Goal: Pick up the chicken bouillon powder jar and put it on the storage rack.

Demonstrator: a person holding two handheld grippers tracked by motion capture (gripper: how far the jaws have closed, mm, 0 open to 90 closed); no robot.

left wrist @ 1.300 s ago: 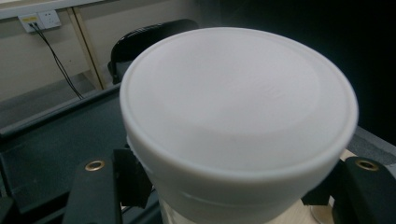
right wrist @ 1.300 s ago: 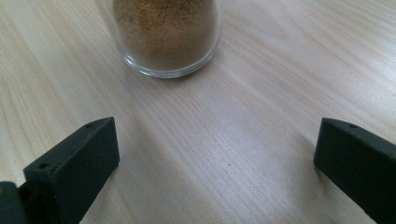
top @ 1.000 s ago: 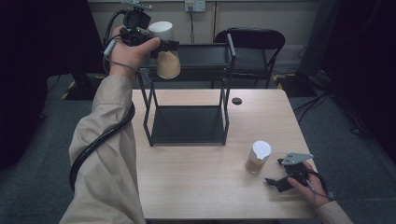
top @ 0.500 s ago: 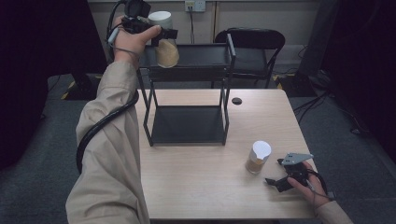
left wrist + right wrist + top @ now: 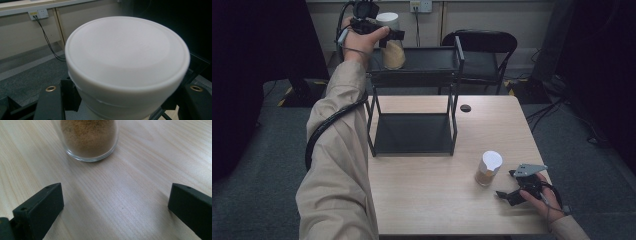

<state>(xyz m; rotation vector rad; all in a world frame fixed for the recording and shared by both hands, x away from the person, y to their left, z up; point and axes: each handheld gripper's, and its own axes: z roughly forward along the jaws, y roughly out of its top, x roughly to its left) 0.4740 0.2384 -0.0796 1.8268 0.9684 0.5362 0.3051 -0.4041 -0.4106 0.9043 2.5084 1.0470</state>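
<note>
table: pale wood grain, smooth, matt
rack: black metal frame, matt
jar: clear glossy glass, grainy brown powder inside
lid: white plastic, smooth, matt
sleeve: beige cloth

Jar — white lid, tan granular contents. Second jar — identical colours. Rack — black. Worktop — pale wood grain. Sleeve — beige.

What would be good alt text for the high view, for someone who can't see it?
A person's left gripper holds a white-lidded jar of tan powder over the top shelf of a black metal rack on a wooden table. Near the table's right edge, the right gripper rests open beside a second lidded jar.
</note>
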